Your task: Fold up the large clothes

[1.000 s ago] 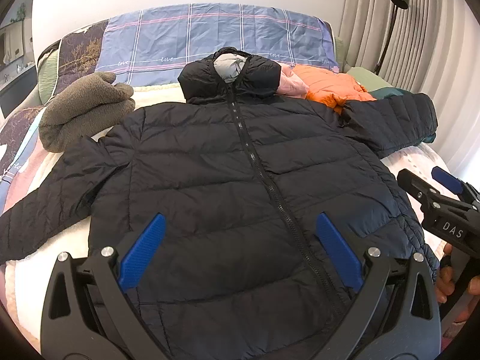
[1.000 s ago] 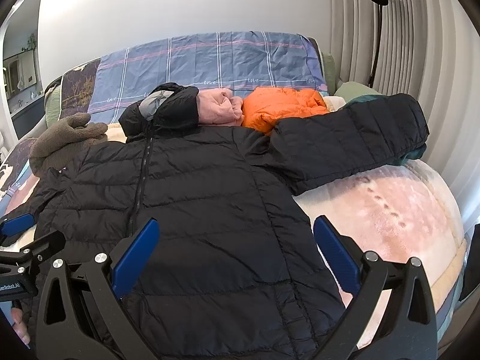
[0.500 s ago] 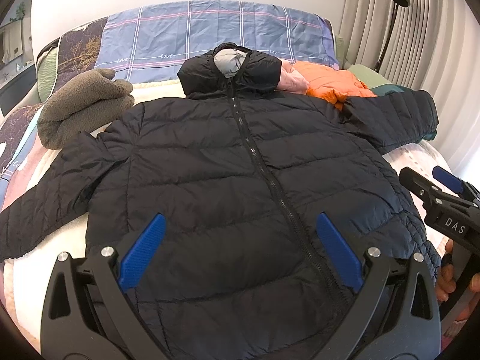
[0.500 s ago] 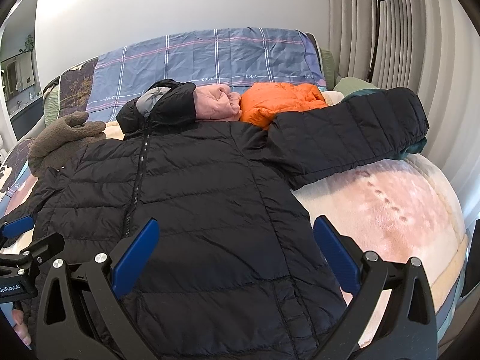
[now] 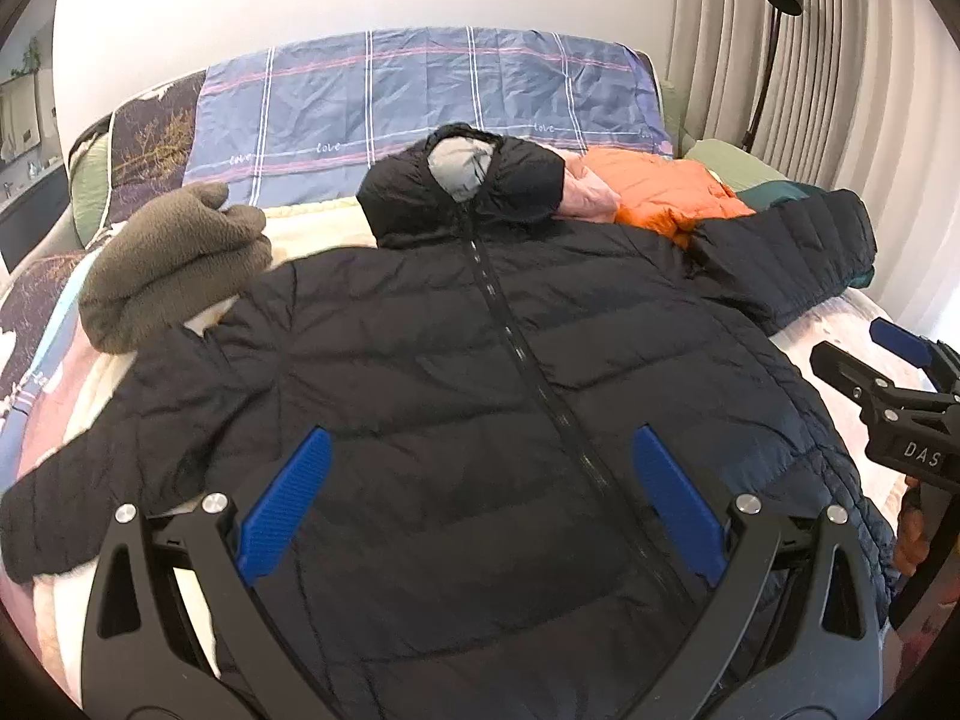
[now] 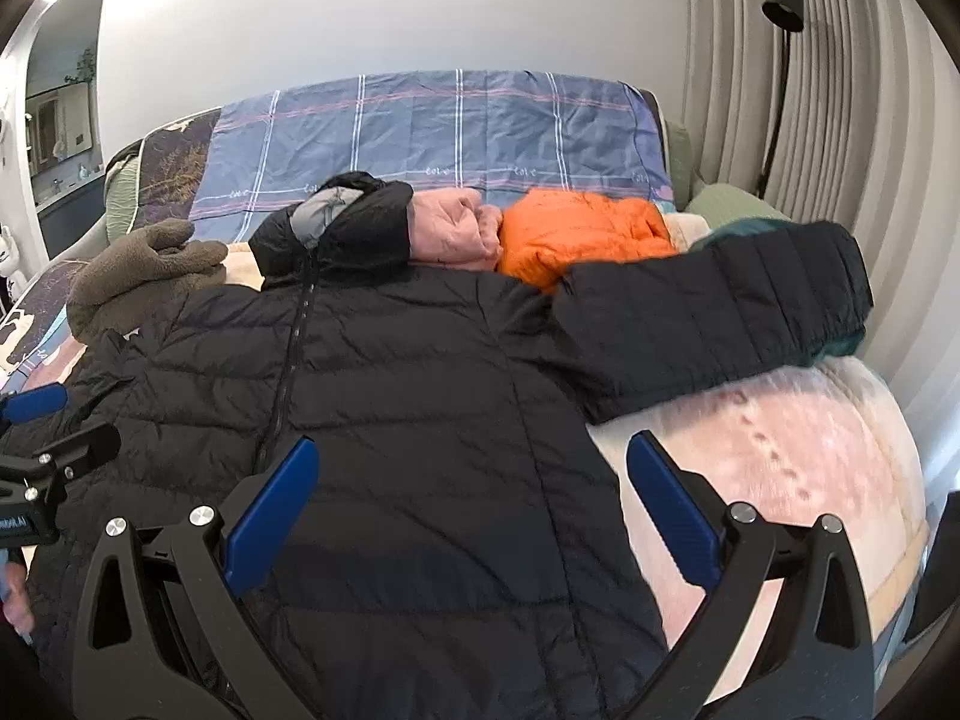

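now both the left tool (image 5: 480, 495) and right tool (image 6: 471, 489) hover wide-jawed, empty, above the black jacket (image 5: 480, 372).

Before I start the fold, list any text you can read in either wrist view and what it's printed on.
"love": small white script, repeated along the blue plaid bedding at the head of the bed.
"DAS": white letters on the right gripper body, cut off by the left wrist view's edge.
White lettering on the left gripper body, in the right wrist view: cropped and too blurred to read.
Black puffer jacket: no text visible.
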Action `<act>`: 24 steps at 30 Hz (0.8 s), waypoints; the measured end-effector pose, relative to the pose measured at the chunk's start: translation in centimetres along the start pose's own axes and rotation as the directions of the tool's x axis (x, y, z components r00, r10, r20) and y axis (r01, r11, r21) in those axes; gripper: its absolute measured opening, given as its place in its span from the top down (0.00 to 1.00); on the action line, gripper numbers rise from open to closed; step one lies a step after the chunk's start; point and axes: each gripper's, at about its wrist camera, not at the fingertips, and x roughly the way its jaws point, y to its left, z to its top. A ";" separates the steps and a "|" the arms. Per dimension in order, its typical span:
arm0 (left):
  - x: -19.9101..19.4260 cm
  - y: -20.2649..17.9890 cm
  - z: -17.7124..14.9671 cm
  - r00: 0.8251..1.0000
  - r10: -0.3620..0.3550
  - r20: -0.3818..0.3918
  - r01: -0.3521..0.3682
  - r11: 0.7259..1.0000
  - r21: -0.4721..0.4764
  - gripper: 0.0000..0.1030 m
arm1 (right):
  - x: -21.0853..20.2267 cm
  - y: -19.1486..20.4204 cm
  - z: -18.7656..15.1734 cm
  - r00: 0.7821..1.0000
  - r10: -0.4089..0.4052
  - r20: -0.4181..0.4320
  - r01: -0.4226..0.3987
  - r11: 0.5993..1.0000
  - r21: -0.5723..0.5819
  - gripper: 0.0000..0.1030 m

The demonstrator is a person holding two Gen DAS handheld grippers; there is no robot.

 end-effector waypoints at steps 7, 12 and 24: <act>0.4 0.0 2.2 0.999 0.039 0.026 -0.040 0.998 0.041 0.02 | 1.4 0.2 2.5 0.997 0.066 0.030 -0.064 0.997 -0.050 0.01; 3.1 0.3 4.3 0.998 0.062 -0.024 -0.060 0.995 0.082 0.02 | 4.2 0.2 5.5 0.986 0.165 0.026 -0.163 0.984 -0.072 0.01; 18.5 12.7 18.8 0.976 -0.196 -0.099 0.163 0.948 -0.273 0.10 | 23.7 -1.1 20.2 0.812 0.579 -0.079 -0.525 0.782 0.337 0.28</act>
